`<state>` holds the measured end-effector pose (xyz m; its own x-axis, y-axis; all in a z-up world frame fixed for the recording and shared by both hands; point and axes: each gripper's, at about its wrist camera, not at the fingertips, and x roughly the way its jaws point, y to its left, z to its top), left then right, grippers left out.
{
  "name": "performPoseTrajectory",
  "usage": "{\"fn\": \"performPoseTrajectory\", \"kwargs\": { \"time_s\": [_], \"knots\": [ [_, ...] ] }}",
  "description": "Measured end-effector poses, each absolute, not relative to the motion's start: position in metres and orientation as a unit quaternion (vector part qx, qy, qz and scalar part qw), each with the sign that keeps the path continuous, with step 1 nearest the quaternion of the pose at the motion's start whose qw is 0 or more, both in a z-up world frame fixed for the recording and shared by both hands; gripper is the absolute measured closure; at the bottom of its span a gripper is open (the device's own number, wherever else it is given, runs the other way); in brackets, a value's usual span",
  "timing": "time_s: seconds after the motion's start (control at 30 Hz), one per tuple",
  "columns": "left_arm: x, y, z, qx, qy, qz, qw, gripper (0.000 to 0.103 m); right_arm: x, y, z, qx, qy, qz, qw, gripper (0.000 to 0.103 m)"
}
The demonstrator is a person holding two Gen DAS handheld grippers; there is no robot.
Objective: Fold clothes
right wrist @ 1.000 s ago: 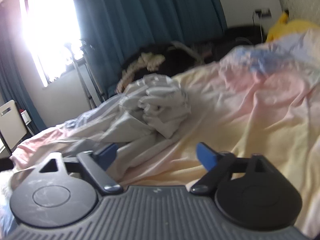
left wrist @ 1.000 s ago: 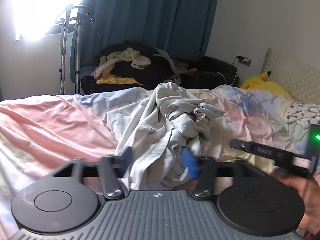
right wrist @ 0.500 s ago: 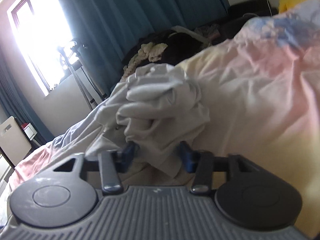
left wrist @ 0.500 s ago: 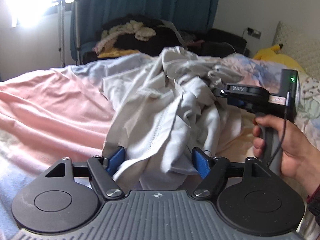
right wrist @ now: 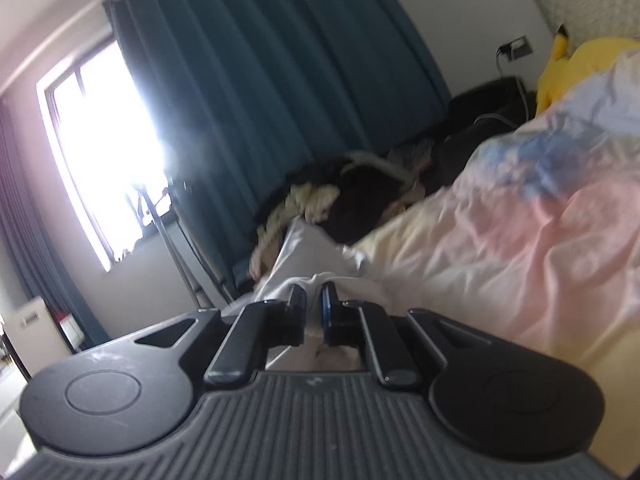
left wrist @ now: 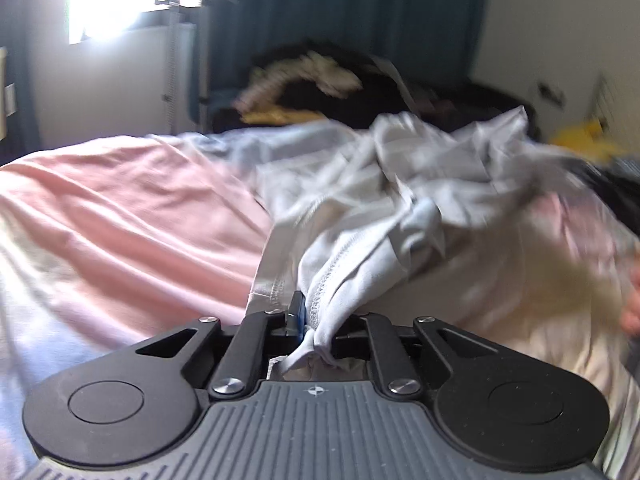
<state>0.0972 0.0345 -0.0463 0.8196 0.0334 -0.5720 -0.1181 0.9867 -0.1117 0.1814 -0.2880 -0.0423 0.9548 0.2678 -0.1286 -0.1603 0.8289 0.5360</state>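
A crumpled light grey garment (left wrist: 400,184) with a zip lies on the bed. My left gripper (left wrist: 314,320) is shut on its near edge beside the zip, with cloth bunched between the jaws. In the right wrist view my right gripper (right wrist: 314,300) is shut on another part of the grey garment (right wrist: 308,256), which stretches up and away from the jaws. The rest of the garment is hidden behind the gripper there.
The bed has a pink, cream and blue duvet (left wrist: 120,216). A dark pile of clothes (left wrist: 320,84) sits beyond the bed under teal curtains (right wrist: 260,100). A yellow plush (right wrist: 576,68) lies at the head of the bed. A bright window (right wrist: 104,152) is left.
Both grippers have closed on the grey garment; half a second ago both were open around it. The right gripper has lifted and pulled its cloth taut.
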Motion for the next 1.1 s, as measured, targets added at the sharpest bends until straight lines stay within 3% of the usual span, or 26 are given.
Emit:
{"fn": "performPoseTrajectory", "kwargs": {
  "time_s": [0.27, 0.43, 0.6, 0.93, 1.1],
  "knots": [
    [0.078, 0.1, 0.0, -0.168, 0.227, 0.141, 0.949, 0.092, 0.081, -0.307, 0.008, 0.269, 0.057, 0.128, 0.953, 0.094],
    [0.074, 0.119, 0.009, -0.202, 0.218, 0.169, 0.94, 0.092, 0.007, -0.288, 0.007, 0.243, 0.054, 0.151, 0.957, 0.094],
    [0.067, 0.1, 0.014, -0.181, 0.225, 0.139, 0.947, 0.092, -0.033, -0.262, -0.015, 0.21, 0.092, 0.146, 0.962, 0.094],
    [0.054, 0.085, 0.02, -0.157, 0.215, 0.085, 0.96, 0.092, -0.089, -0.217, -0.004, 0.195, 0.157, 0.096, 0.963, 0.094],
    [0.056, 0.09, 0.013, -0.146, 0.219, 0.07, 0.962, 0.092, -0.082, -0.187, 0.003, 0.134, 0.143, 0.097, 0.976, 0.094]
  ]
}}
